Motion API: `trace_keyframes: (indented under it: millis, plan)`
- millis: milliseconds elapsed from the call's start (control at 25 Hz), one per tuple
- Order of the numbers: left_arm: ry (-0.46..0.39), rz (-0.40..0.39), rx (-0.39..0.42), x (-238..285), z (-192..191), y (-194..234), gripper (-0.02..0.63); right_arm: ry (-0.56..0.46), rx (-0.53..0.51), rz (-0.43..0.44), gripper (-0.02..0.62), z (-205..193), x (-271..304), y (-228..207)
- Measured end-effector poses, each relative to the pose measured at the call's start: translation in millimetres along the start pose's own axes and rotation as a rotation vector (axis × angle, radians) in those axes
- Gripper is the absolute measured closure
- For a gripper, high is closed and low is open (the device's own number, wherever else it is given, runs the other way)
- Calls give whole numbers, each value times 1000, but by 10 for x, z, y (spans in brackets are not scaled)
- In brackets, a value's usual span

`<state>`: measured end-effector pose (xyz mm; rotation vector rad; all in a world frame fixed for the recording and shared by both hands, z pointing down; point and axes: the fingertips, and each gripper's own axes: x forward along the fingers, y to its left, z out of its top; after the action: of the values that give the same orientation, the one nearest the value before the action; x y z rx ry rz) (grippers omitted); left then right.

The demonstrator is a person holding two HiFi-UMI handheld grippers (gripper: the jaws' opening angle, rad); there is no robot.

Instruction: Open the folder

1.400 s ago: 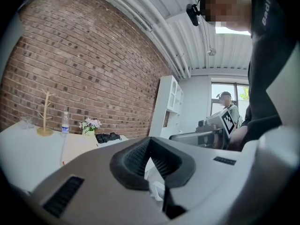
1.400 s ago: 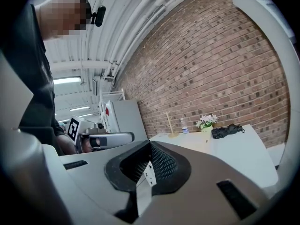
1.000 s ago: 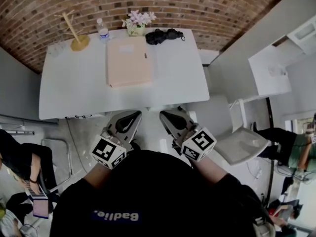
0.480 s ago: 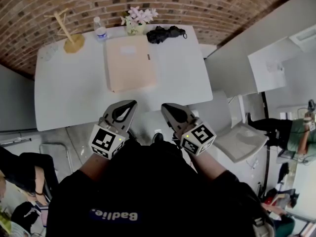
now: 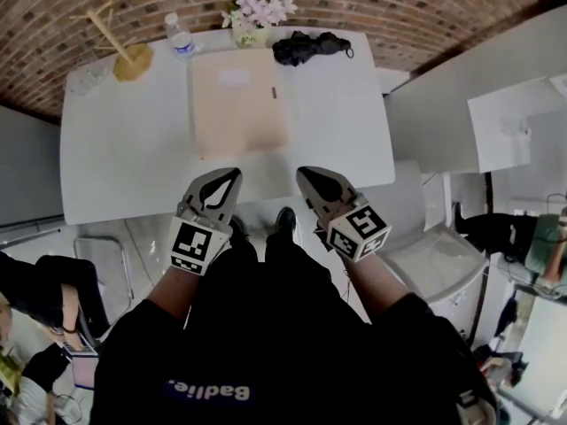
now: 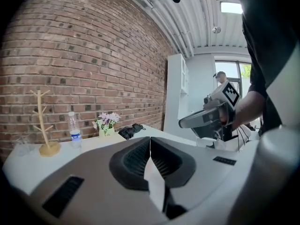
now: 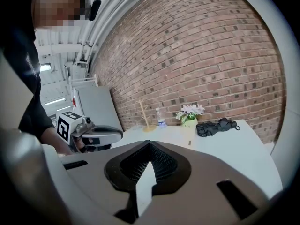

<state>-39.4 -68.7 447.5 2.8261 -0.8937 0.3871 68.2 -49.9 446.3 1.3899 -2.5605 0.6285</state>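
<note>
Compared with a second ago, both tongs sit higher in the head view. Their tips now overlap the near edge of the counter (image 5: 124,158), where before they hung below it. The counter and what lies on it fill more of the frame, and nothing on it has shifted.

The left tongs (image 5: 233,173) are pressed together with nothing between them. Their dark ribbed pads meet along one seam in the left gripper view. The right tongs (image 5: 302,171) are likewise pressed together and empty. Each has a grey, smooth, pointed shell and carries a white cube with black square markers at the hand end.

The folder (image 5: 237,100) lies closed and flat on the counter, in the upper middle of the head view, well apart from both tongs. It is a pale peach rectangle with a matte cover, a lighter label near its far edge and a small dark tab on its right edge.

The counter is white and smooth. Along its far edge, against the brick wall (image 5: 399,7), stand a thin wooden stand (image 5: 120,50) with pegs on a round base, a clear water bottle (image 5: 180,41) with a blue label, and a flower pot (image 5: 257,14) with pale pink blooms. A crumpled black bundle (image 5: 310,46) lies right of the pot. A grey chair (image 5: 434,264) stands at the lower right, off the counter's corner. Nothing lies between the tongs and the folder.
</note>
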Motion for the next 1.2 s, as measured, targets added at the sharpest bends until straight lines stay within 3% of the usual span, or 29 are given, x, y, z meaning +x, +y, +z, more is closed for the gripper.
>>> trace_keyframes:
  millis: [200,360,600,920,1200]
  plan:
    - [64,67,47,206,-196,139,601,30,4,16,568,-166,181,-333]
    - [146,76,123,379,-429,207,595,61,36,17,568,-361,356,-549]
    - [268,85,214,640,-864,269,526,107,53,7,568,-599,588,-829]
    - [510,114,403,873,-1402,495,464,159,84,-18,568,-842,889,-1050]
    - [594,93,539,1014,-1536,540,394,191,113,-48,568,-1028,1041,-1157]
